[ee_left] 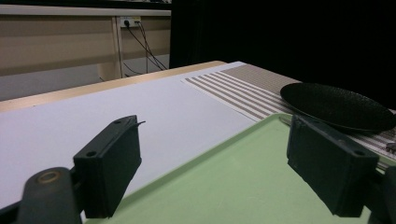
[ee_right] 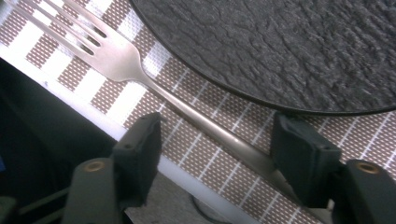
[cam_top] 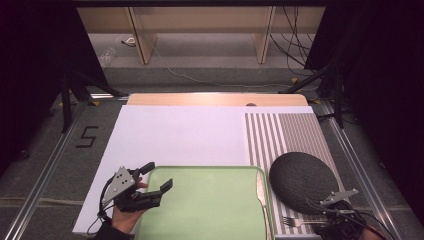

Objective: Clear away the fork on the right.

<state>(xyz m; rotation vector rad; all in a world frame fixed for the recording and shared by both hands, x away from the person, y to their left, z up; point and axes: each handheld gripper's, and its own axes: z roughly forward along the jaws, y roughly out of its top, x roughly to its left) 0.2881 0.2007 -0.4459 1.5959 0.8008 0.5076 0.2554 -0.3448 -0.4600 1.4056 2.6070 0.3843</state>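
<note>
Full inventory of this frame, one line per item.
tray: 1, light green, near middle of table.
knife: 1, silver, by the tray's right rim.
plate: 1, black, on the striped mat.
striped mat: 1, brown and white, right side of table.
fork: 1, silver, on the mat by the plate's near edge.
white sheet: 1, covering the table's left and middle.
left gripper: black, open, over the tray's left corner.
right gripper: black, open, jaws astride the fork handle.

Wooden table (cam_top: pixel 215 99) under white sheet (cam_top: pixel 175 135), striped placemat (cam_top: pixel 280 132), green tray (cam_top: pixel 205 205).
</note>
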